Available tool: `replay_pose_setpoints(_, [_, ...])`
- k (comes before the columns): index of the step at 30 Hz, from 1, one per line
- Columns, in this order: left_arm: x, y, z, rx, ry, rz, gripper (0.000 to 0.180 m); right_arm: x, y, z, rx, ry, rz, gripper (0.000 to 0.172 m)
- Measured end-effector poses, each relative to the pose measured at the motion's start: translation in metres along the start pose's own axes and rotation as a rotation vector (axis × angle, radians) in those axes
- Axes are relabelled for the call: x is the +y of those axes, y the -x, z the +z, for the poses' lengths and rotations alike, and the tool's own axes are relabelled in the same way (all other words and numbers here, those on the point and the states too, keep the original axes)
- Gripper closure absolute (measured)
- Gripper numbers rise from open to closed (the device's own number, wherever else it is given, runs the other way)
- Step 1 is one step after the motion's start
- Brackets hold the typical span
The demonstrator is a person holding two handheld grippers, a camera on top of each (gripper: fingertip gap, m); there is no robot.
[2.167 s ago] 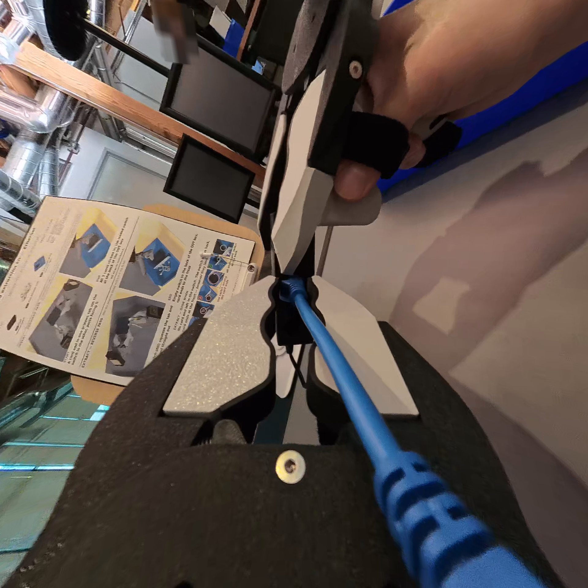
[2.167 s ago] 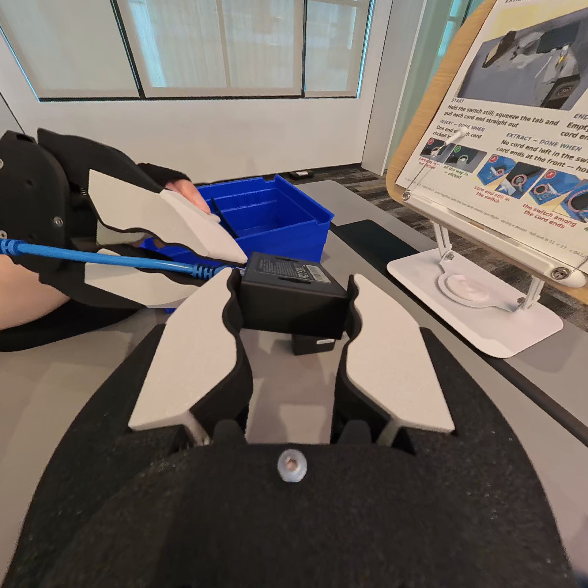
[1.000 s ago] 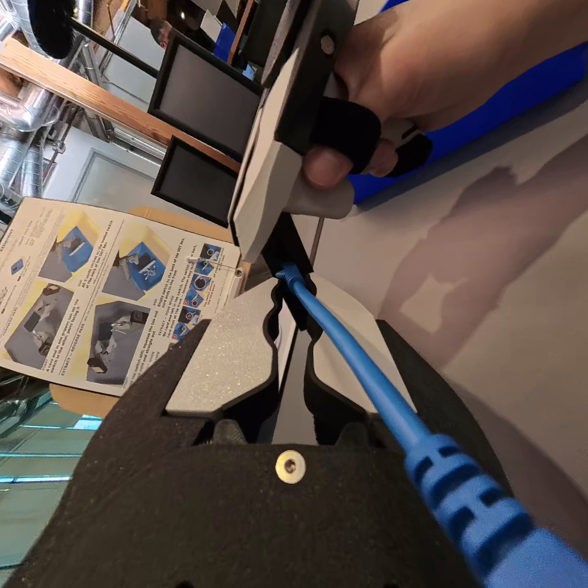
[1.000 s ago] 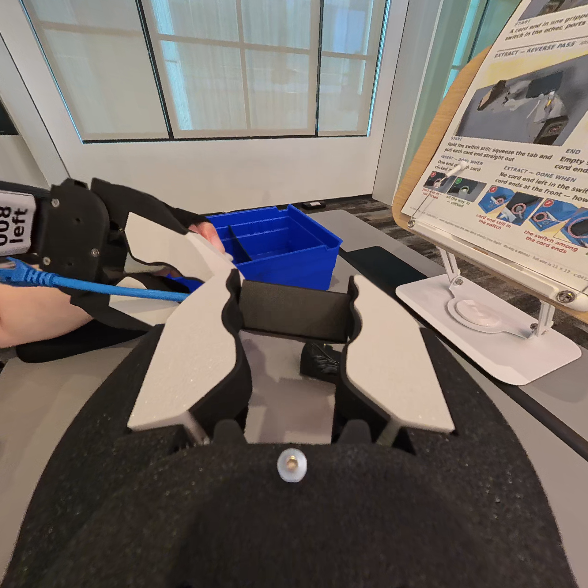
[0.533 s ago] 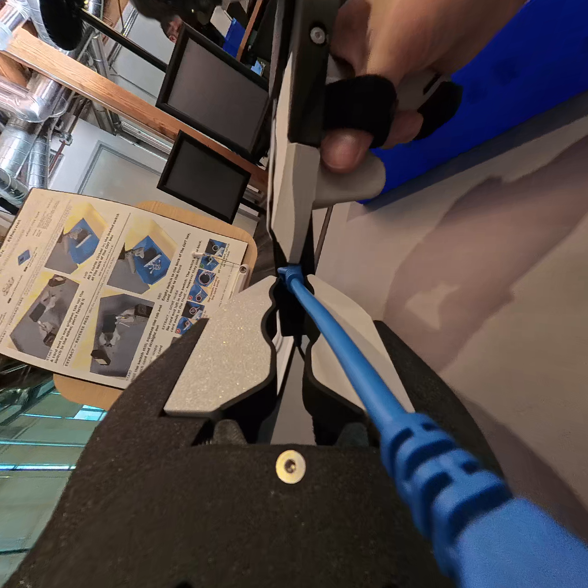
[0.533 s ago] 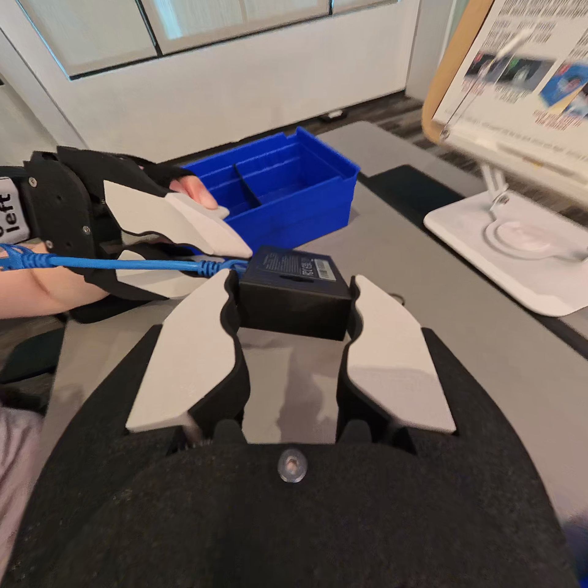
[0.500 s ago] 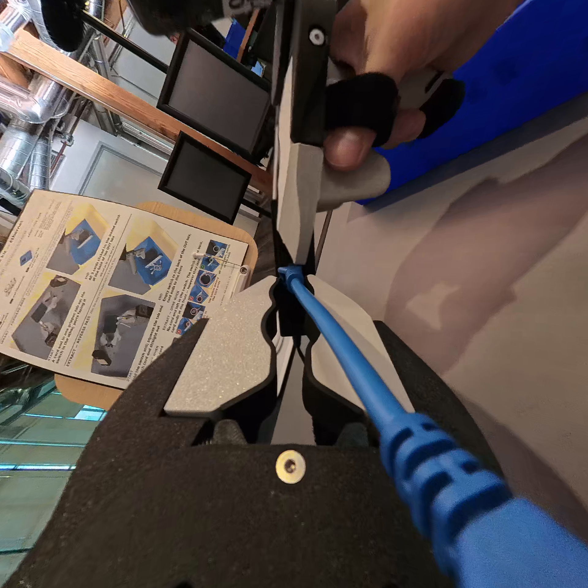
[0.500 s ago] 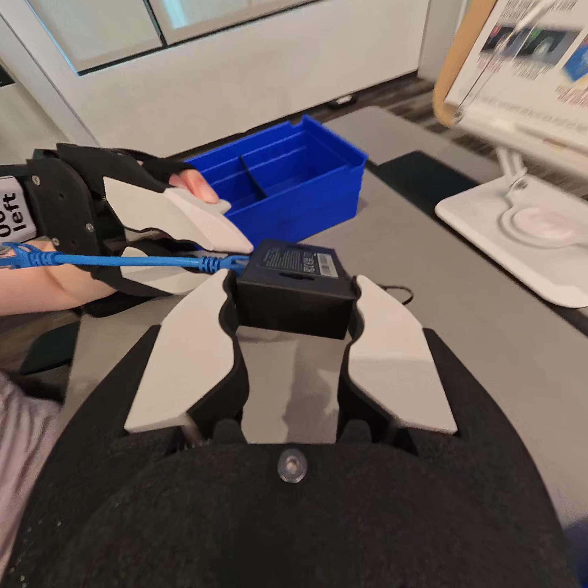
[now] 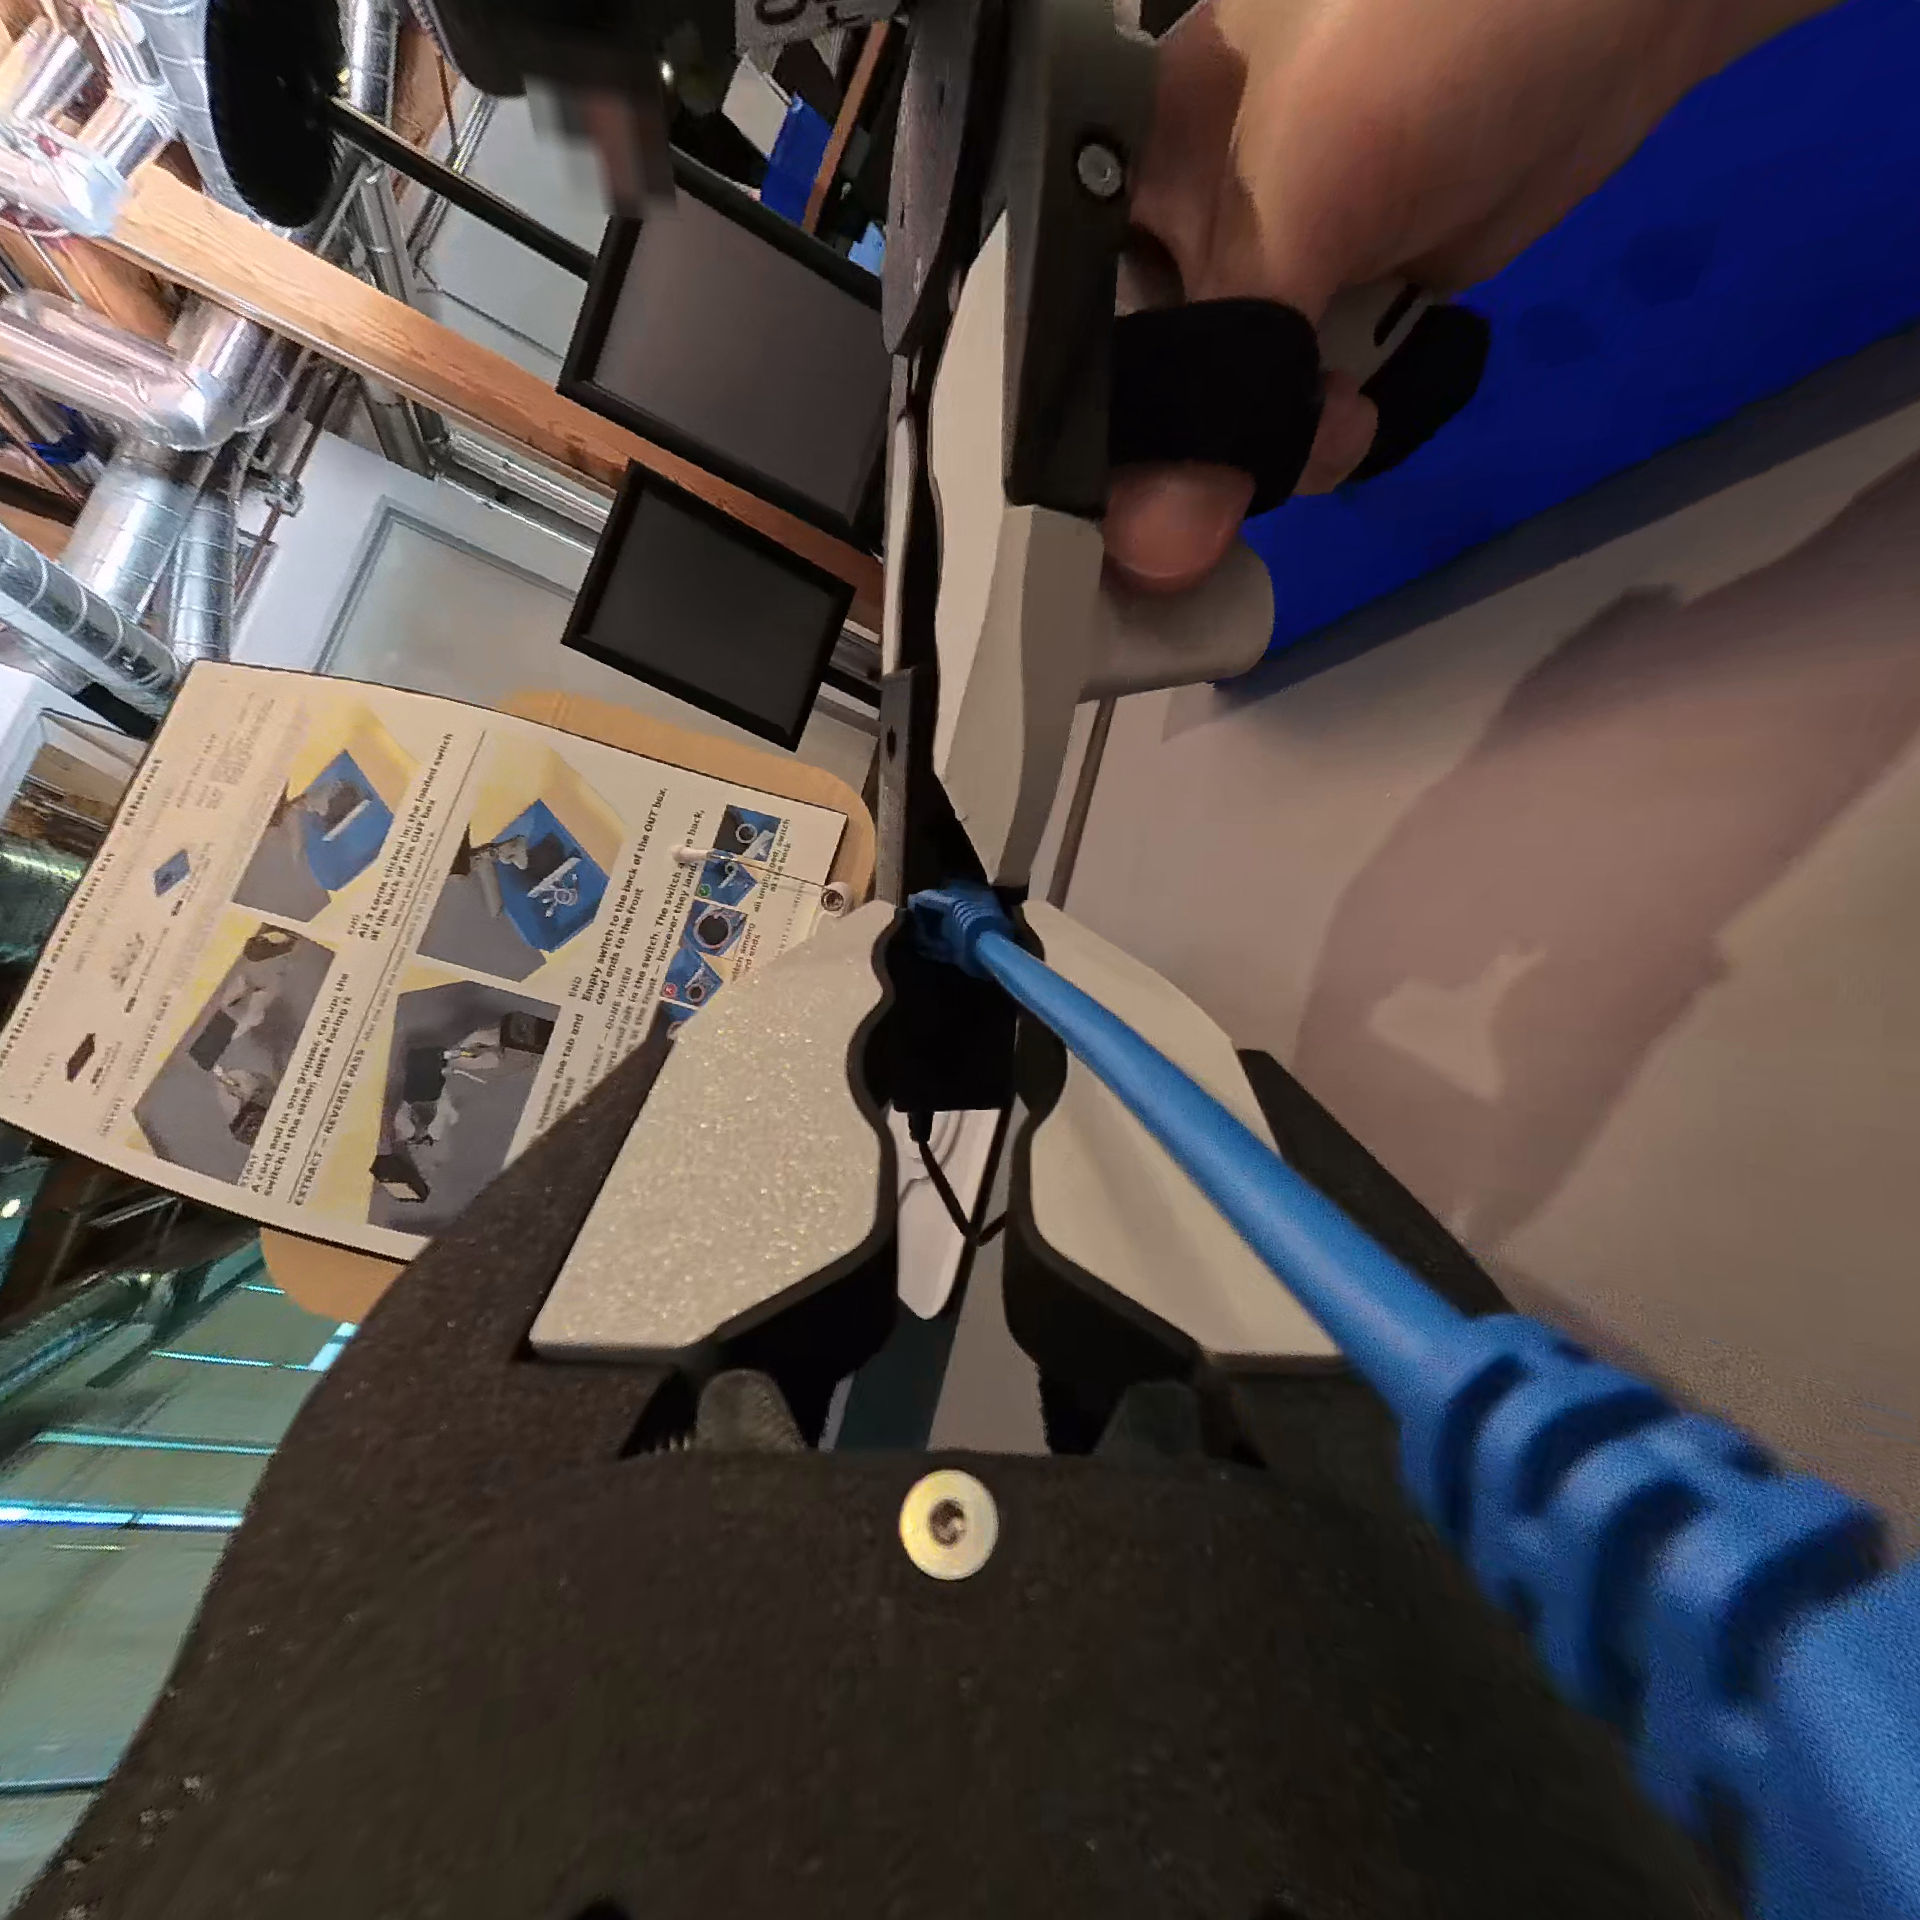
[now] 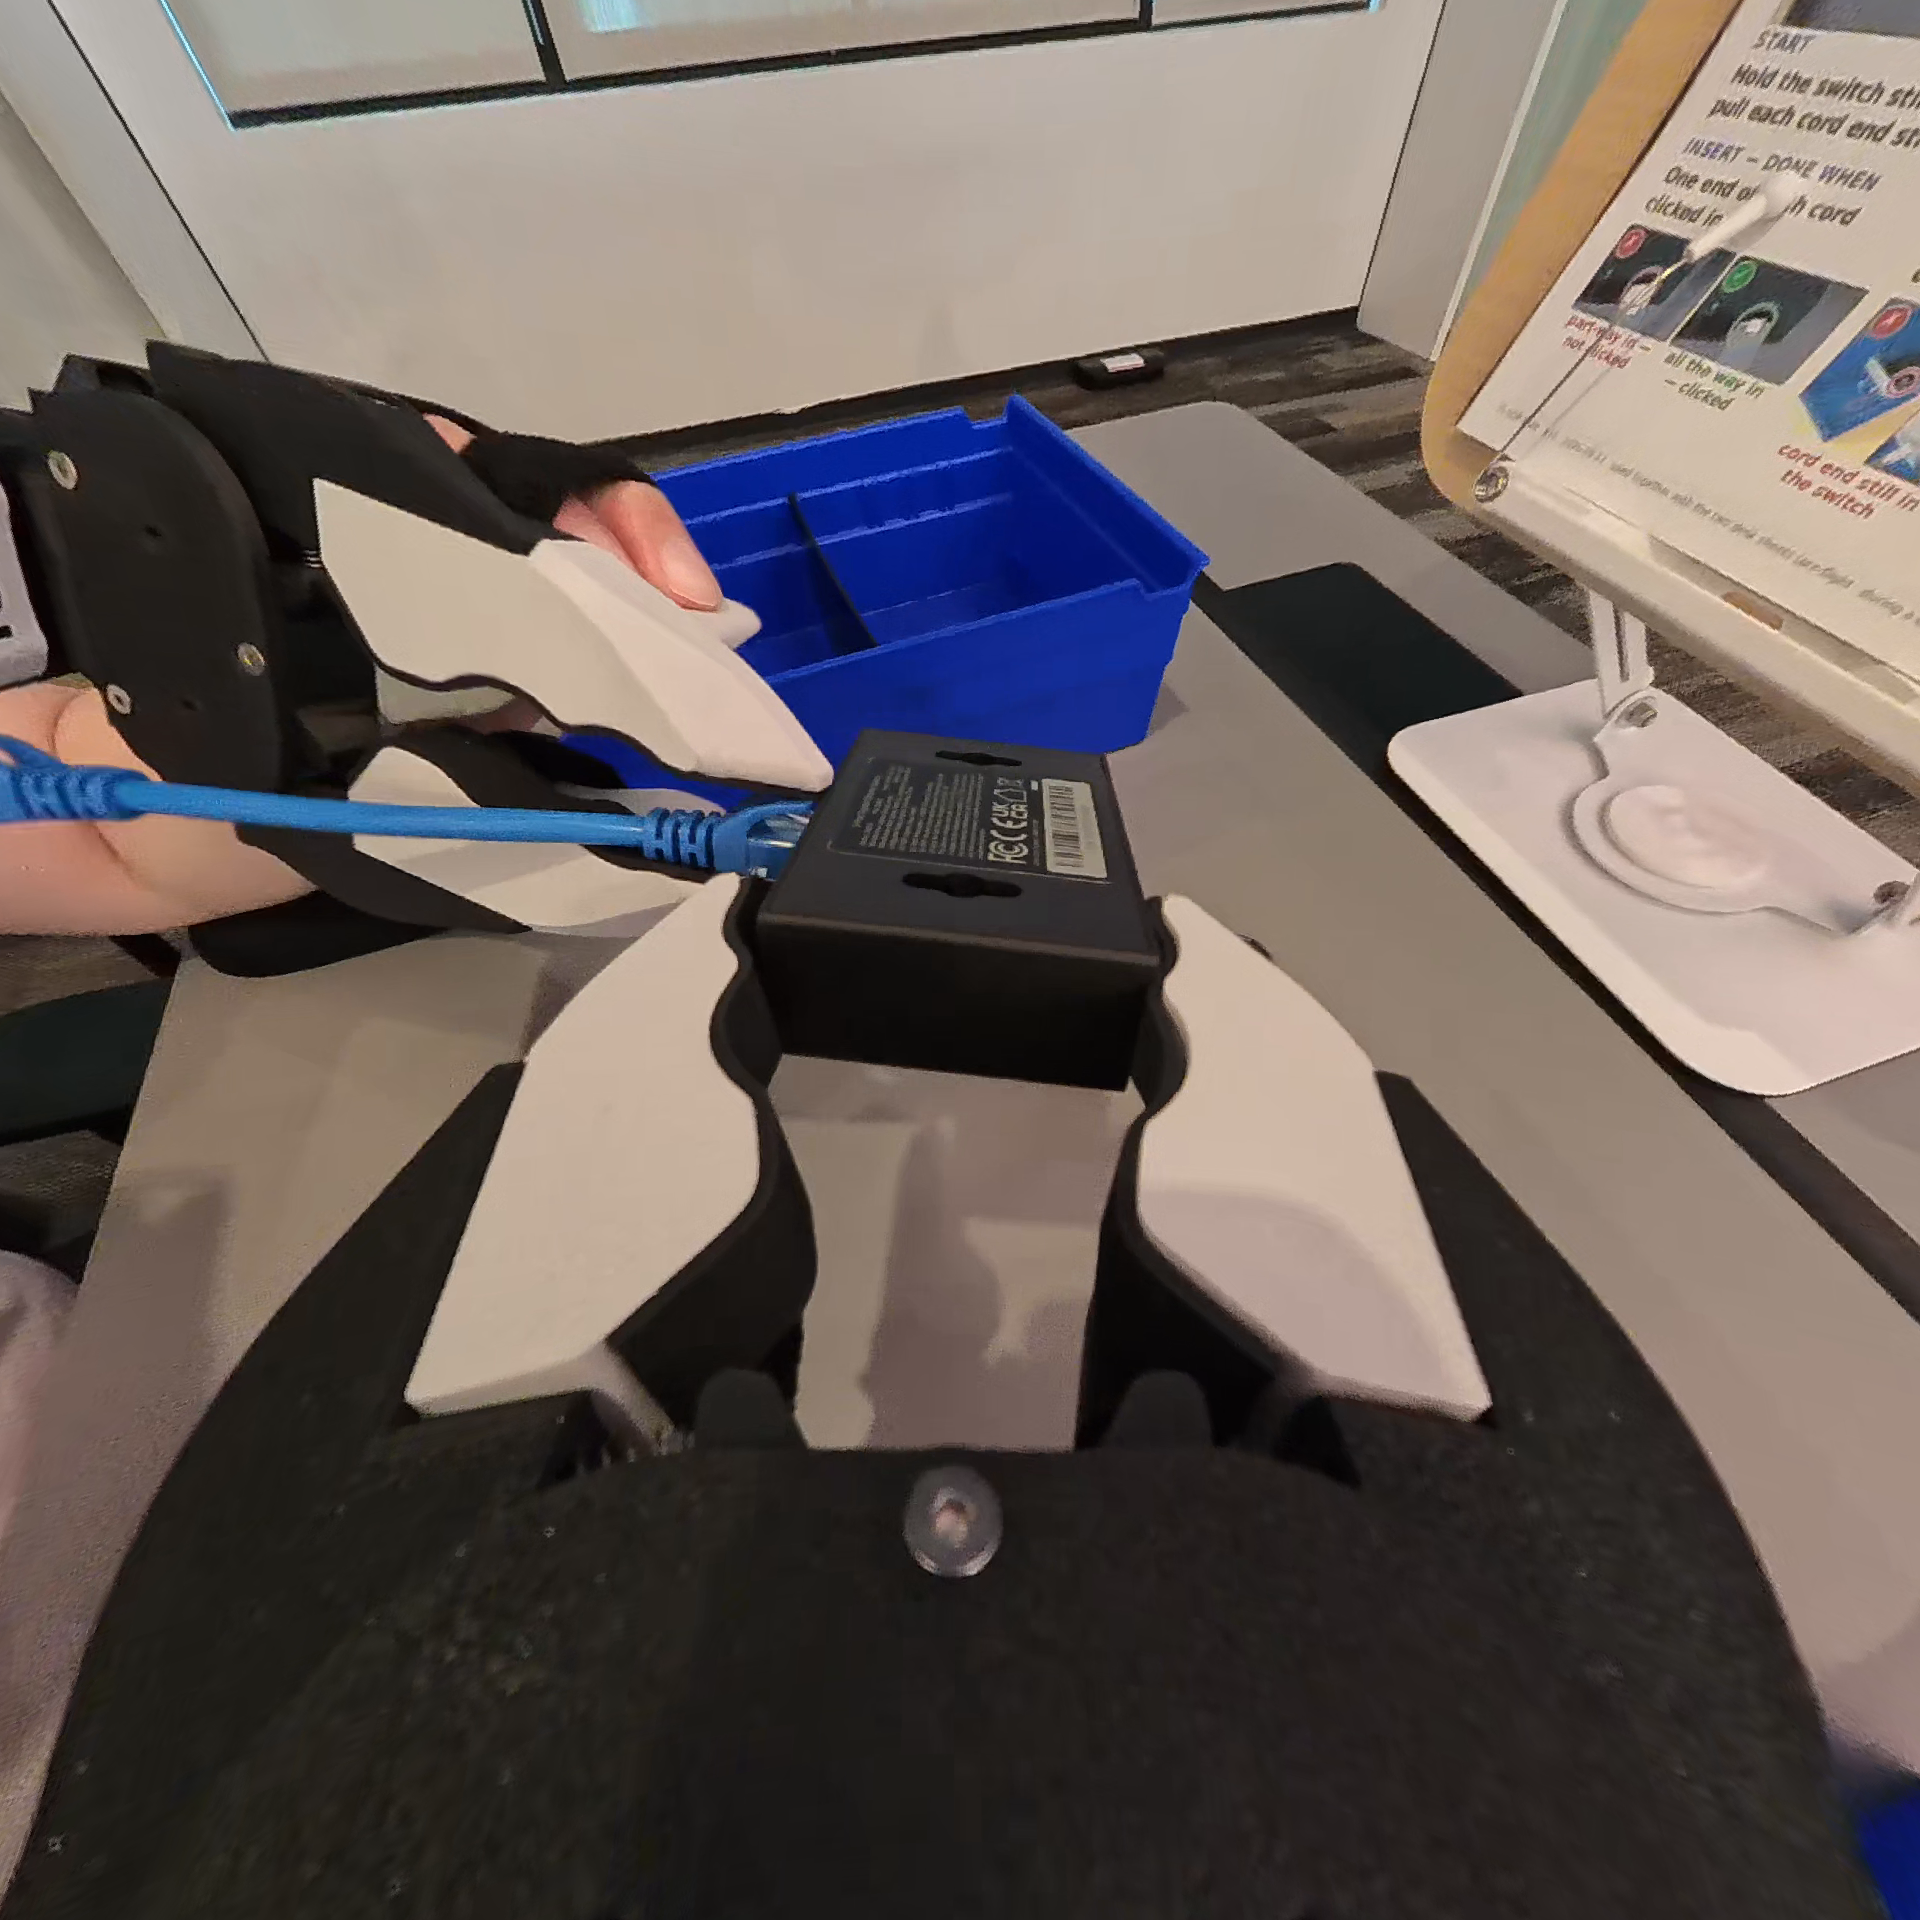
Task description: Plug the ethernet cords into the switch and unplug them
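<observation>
Grey tabletop point(image 10: 1351, 831) in a bright room with a white wall and windows behind, and a blue plastic divided bin point(image 10: 935, 582) sitting toward the back. Off to the right there's a printed instruction sheet on a wooden board with a white stand point(image 10: 1683, 862).

The right gripper point(image 10: 951, 935) is spread wide and clamped on the small black rectangular switch point(image 10: 956, 904), one white pad pressed on each end, label side facing up, held up off the tabletop.

The blue ethernet cord point(image 10: 416, 821) comes in from the left, and its plug end sits right at the switch's left face, in or at a port, can't tell if it's fully seated. The left gripper point(image 9: 956, 914) has its fingers only a little apart around the plug's ribbed boot. From the right wrist view the upper finger looks clear of the cord, so I can't tell if it's actually pinching.
</observation>
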State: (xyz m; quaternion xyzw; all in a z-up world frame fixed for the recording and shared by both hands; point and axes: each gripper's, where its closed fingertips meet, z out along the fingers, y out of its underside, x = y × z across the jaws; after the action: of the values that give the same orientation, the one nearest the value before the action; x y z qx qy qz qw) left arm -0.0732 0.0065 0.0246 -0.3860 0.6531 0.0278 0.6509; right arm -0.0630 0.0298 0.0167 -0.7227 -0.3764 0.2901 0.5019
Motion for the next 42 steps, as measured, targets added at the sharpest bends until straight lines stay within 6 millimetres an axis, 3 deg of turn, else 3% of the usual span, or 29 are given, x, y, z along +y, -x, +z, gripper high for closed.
replay_pose_setpoints(19, [-0.008,-0.002,-0.005,0.015,-0.038,0.017,0.168,-0.013,0.007,-0.005,-0.03,-0.072,-0.017,0.104])
replay_pose_setpoints(31, [0.001,-0.012,0.0,0.083,-0.017,-0.034,0.167,0.008,0.0,-0.003,0.053,0.103,-0.123,0.105])
replay_pose_setpoints(35, [0.007,-0.01,0.001,0.066,0.023,0.006,0.168,0.016,-0.004,0.003,0.044,0.122,-0.071,0.106])
replay_pose_setpoints(42, [0.011,-0.01,0.0,0.068,0.07,0.032,0.169,0.015,-0.004,0.008,0.001,0.065,0.038,0.107])
